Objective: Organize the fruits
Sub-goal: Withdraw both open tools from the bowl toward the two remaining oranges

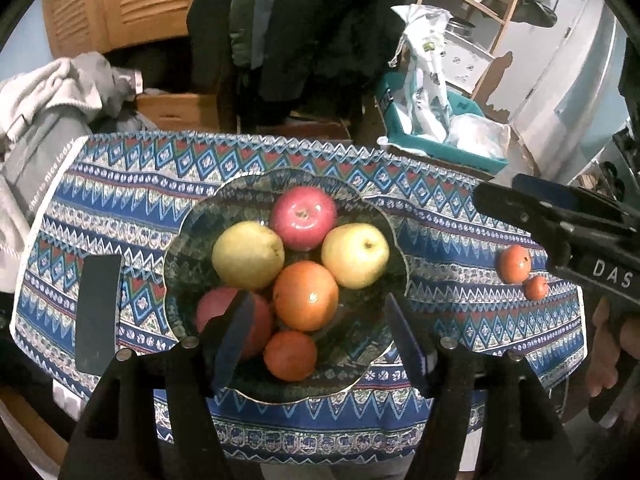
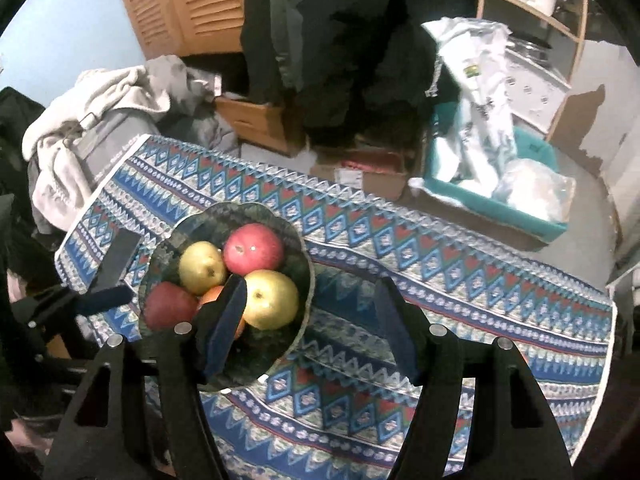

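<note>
A dark scalloped bowl (image 1: pixel 200 232) on the patterned cloth holds two red apples (image 1: pixel 303 216), two yellow pears (image 1: pixel 248 254) and two oranges (image 1: pixel 306 295). Two small oranges (image 1: pixel 514 264) lie on the cloth to the bowl's right. My left gripper (image 1: pixel 320 336) is open and empty, above the bowl's near side. My right gripper (image 2: pixel 310 328) is open and empty over the cloth just right of the bowl (image 2: pixel 296 240); it also shows in the left wrist view (image 1: pixel 532 204), above the small oranges.
A black flat phone-like object (image 1: pixel 98 314) lies on the cloth left of the bowl. Behind the table are a teal bin (image 1: pixel 452 152) with bags, cardboard boxes, piled clothes (image 1: pixel 48 96) and a wooden shelf.
</note>
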{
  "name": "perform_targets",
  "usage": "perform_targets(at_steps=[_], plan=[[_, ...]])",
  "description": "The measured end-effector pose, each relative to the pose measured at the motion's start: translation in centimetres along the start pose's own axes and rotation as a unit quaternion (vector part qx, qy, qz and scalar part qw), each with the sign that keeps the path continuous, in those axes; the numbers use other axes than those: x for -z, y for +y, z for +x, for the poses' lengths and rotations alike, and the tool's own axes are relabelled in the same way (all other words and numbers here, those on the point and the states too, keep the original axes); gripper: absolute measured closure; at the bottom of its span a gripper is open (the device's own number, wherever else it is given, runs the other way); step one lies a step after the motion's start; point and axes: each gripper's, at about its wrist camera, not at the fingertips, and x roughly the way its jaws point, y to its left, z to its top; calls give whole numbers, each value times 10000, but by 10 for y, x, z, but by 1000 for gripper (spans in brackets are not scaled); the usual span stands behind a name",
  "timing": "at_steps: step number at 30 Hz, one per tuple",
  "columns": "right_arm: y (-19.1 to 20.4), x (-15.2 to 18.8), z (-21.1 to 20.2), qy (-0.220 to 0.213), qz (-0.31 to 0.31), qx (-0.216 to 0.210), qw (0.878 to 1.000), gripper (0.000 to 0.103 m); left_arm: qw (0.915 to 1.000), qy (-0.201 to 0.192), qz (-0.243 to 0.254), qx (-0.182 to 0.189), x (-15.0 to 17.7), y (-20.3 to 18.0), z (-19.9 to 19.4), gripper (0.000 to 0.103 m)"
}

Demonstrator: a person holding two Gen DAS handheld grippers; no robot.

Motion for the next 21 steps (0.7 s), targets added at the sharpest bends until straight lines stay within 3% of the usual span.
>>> perform_targets(at_steps=[10, 21], plan=[[-32, 15, -32, -237, 157, 453, 9986, 34, 9988, -309, 335, -175, -6, -33, -15, 27], [-68, 37, -59, -387, 399, 643, 9964, 32, 9973, -307, 640, -177, -9, -74, -13, 25]])
